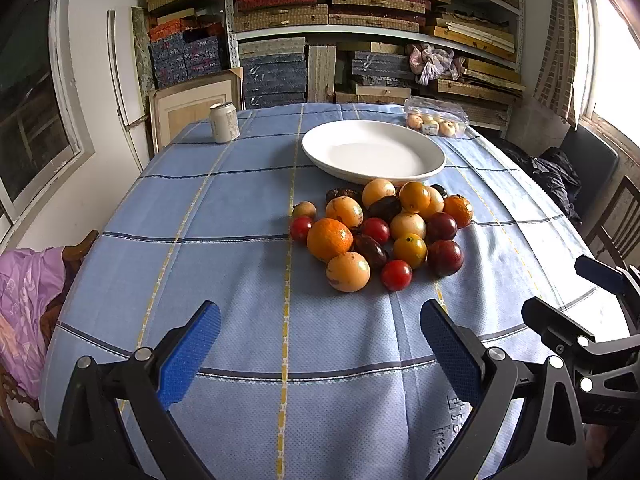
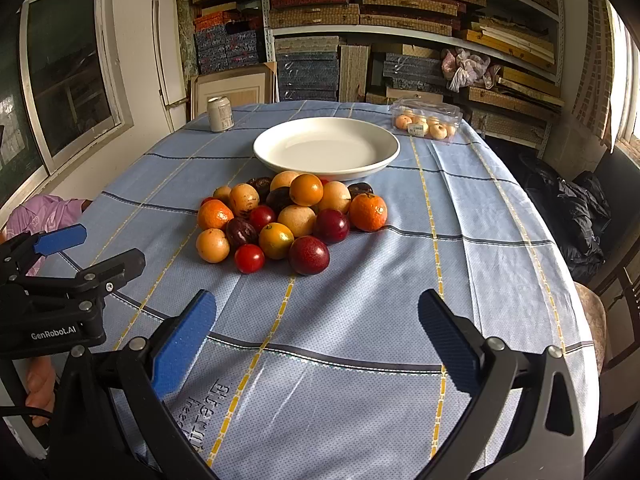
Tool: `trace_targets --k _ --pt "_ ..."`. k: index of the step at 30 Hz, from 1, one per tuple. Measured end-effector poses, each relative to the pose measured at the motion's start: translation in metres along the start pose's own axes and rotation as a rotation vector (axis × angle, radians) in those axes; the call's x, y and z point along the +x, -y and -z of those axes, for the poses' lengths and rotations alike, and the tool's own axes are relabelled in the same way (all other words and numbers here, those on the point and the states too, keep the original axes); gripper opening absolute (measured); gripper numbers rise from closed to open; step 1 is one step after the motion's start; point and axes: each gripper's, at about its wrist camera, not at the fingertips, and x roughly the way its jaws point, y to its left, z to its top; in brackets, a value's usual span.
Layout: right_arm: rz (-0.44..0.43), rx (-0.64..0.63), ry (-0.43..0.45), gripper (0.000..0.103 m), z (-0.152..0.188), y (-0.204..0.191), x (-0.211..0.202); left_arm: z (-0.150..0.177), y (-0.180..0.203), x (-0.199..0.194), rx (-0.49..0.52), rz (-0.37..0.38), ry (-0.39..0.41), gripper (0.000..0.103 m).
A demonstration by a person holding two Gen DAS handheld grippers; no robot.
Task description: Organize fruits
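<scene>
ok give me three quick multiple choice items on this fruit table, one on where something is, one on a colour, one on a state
1. Where does the drink can stand?
A. on the plate
B. far left corner of the table
C. among the fruit

2. What colour is the tablecloth?
A. light blue with stripes
B. plain red
C. green

3. What is the state of the white plate?
A. full of fruit
B. upside down
C. empty

Answers:
1. B, it stands apart, beyond the fruit pile.
2. A, blue with yellow and dark lines.
3. C, every loose fruit lies on the cloth in front of it.
</scene>
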Motion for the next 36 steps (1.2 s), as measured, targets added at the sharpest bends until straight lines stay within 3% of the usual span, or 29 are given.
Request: trace_targets --k 36 --pt "-0.002 0.004 0.002 0.099 0.0003 0.0011 -0.0016 0.0011 -0.0007 0.004 -0.006 -0.005 -0.026 0.1"
